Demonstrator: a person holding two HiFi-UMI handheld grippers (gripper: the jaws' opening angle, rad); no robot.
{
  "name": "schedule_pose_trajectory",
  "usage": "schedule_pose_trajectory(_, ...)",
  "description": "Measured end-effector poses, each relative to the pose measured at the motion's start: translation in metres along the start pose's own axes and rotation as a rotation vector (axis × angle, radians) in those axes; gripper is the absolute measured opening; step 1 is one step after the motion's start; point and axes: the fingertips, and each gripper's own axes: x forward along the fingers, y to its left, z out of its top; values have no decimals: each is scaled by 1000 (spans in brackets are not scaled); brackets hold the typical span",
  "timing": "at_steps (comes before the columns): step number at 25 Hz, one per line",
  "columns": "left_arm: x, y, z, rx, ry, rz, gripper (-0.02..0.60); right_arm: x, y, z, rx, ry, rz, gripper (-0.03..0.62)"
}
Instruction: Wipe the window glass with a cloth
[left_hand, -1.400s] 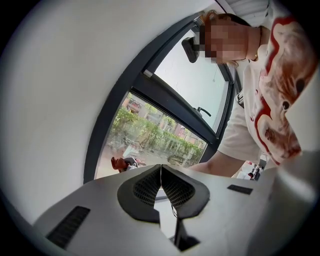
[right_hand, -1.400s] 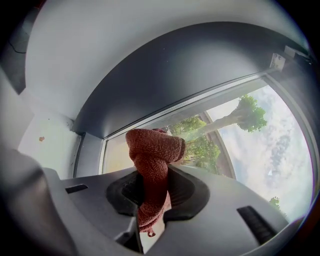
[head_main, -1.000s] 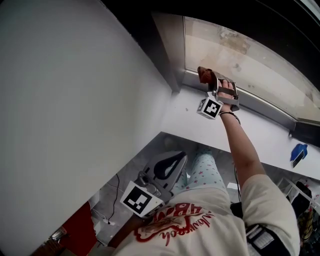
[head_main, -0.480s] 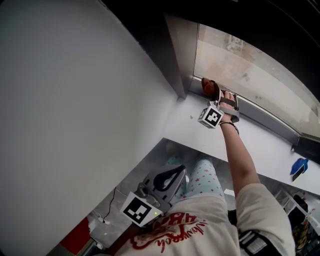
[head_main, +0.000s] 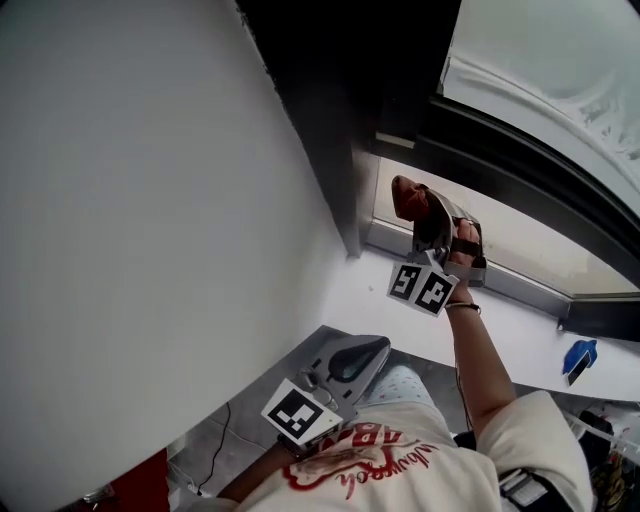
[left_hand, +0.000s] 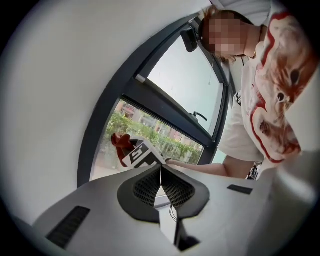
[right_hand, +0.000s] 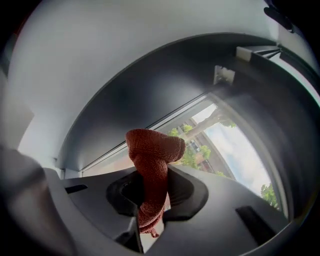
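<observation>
Right tool clamped on rust-red woven cloth; wad points far, toward lower left corner of clear window glass. Contact probably near, unclear. Left tool closed, empty, near body, well apart.

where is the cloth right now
Head view, centre right: the red cloth is clamped in the right gripper, by the lower left corner of the window glass.

Daylight through window glass, dark frame, fisheye-bent edges, black corners
</observation>
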Motion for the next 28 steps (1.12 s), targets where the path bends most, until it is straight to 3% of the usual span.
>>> schedule_pose_trajectory(4, 3, -8, 13, 49, -13, -42, 21, -14, -64, 35, 51, -48, -93, 84)
schedule_pose_trajectory(8, 6, -14, 22, 55, -21, -63, 21, -18, -93, 58, 49, -90, -147, 84)
schedule_pose_trajectory(12, 3, -19, 25, 70, -35, -68, 21, -11, -93, 66, 10, -101, -136, 84)
schedule_pose_trajectory(18, -3, -12, 21, 33, -32, -30, 21, -9, -87, 68, -52, -113, -154, 84)
schedule_pose_trajectory(28, 1, -12, 12, 7, -25, -20, 21, 1, -60, 62, -42, -127, -111, 84)
